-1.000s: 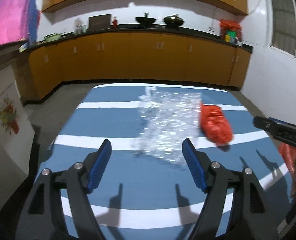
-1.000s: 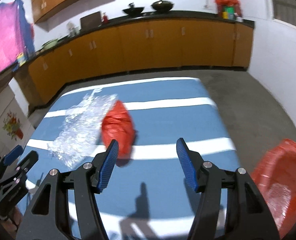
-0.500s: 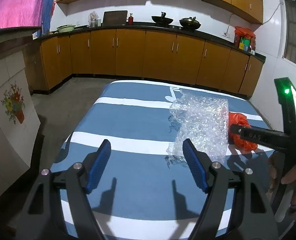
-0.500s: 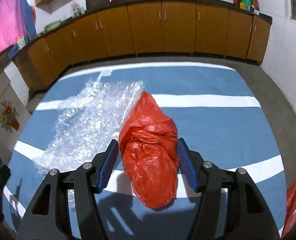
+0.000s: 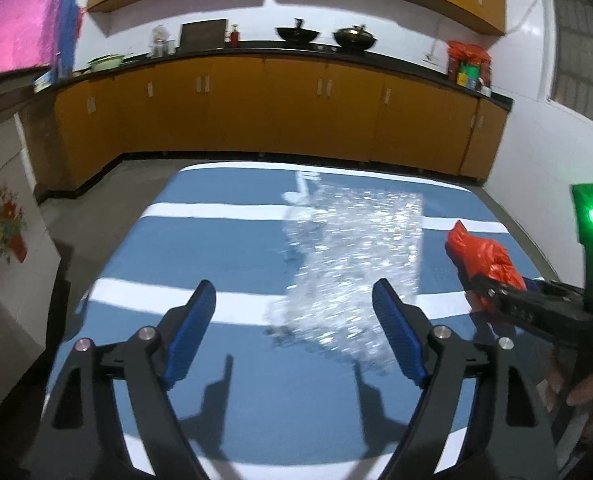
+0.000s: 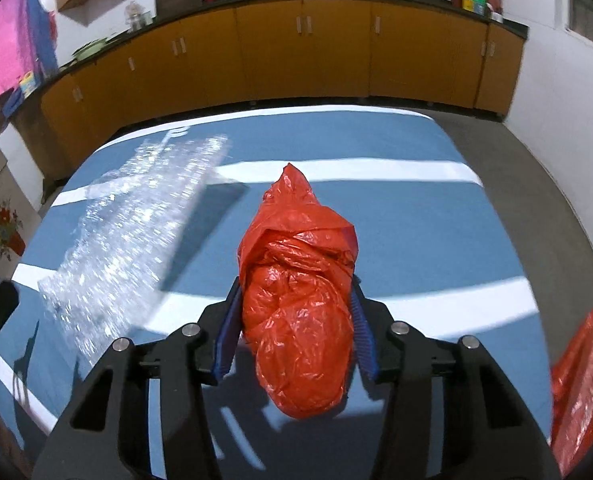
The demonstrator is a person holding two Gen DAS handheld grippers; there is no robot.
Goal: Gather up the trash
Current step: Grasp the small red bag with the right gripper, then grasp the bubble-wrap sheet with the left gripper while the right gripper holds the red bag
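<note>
Red bag (image 6: pixel 296 304) sat clamped in your right tongs (image 6: pixel 294 344), long axis along them. Bubble wrap (image 5: pixel 352 272) lay on bench (image 5: pixel 224 248), ahead of your wide left tongs (image 5: pixel 294 336), nearer.

The left gripper (image 5: pixel 294 332) hovers with its jaws wide apart. The right gripper (image 6: pixel 295 330) is clamped on the red bag (image 6: pixel 296 304).
</note>
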